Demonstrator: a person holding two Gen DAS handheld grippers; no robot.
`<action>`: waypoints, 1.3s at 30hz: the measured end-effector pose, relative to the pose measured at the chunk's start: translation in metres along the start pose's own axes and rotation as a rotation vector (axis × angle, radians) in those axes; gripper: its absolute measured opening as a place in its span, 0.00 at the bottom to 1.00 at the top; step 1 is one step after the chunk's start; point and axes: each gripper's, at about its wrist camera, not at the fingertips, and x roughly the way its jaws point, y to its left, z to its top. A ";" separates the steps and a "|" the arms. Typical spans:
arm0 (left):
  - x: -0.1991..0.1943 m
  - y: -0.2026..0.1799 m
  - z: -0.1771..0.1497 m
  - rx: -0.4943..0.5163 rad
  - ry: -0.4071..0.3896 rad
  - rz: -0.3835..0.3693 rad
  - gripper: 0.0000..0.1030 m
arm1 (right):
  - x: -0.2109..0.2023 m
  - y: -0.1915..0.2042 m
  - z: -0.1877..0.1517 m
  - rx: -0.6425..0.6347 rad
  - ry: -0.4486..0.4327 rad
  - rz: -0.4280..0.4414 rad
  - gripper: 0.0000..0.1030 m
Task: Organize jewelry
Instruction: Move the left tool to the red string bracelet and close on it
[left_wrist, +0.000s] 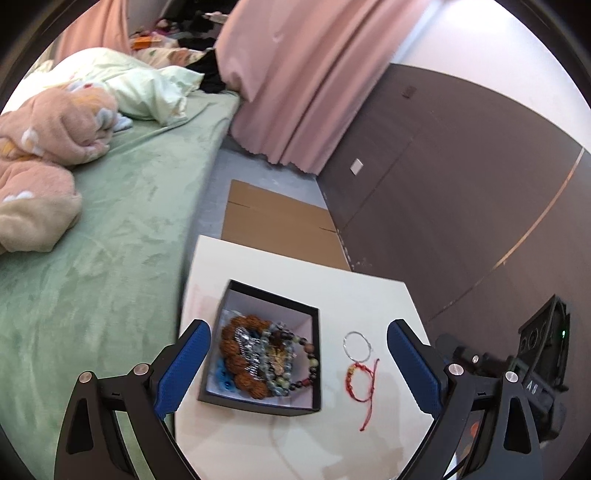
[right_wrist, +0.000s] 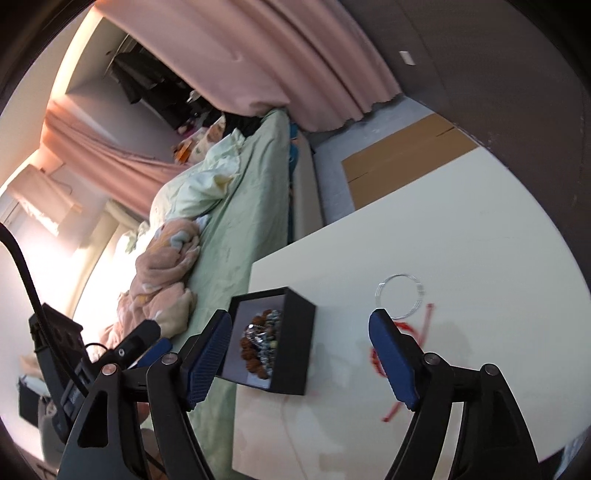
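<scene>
A black open box (left_wrist: 314, 354) (right_wrist: 297, 354) sits on the white table (left_wrist: 369, 295) (right_wrist: 443, 240), holding several bead bracelets (left_wrist: 266, 358) (right_wrist: 260, 339). To its right on the table lie a thin silver ring bracelet (left_wrist: 357, 346) (right_wrist: 400, 295) and a red string bracelet (left_wrist: 360, 380) (right_wrist: 424, 325). My left gripper (left_wrist: 299, 363) is open and empty, its fingers either side of the box and loose bracelets. My right gripper (right_wrist: 301, 360) is open and empty above the box's right side; its right finger (right_wrist: 393, 363) hides part of the red bracelet.
A bed with a green sheet (left_wrist: 103, 240) (right_wrist: 251, 206), pillows and a pink blanket (left_wrist: 48, 140) lies left of the table. Flat cardboard (left_wrist: 277, 225) (right_wrist: 402, 155) lies on the floor beyond. A pink curtain (left_wrist: 295, 85) and a brown wall (left_wrist: 461, 184) stand behind.
</scene>
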 end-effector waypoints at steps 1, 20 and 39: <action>0.001 -0.004 -0.002 0.010 0.005 -0.004 0.94 | -0.003 -0.004 0.001 0.007 -0.003 -0.003 0.75; 0.049 -0.069 -0.030 0.176 0.147 -0.052 0.70 | -0.043 -0.068 0.011 0.098 0.015 -0.090 0.75; 0.124 -0.117 -0.069 0.301 0.349 -0.055 0.42 | -0.056 -0.127 0.018 0.220 0.080 -0.151 0.75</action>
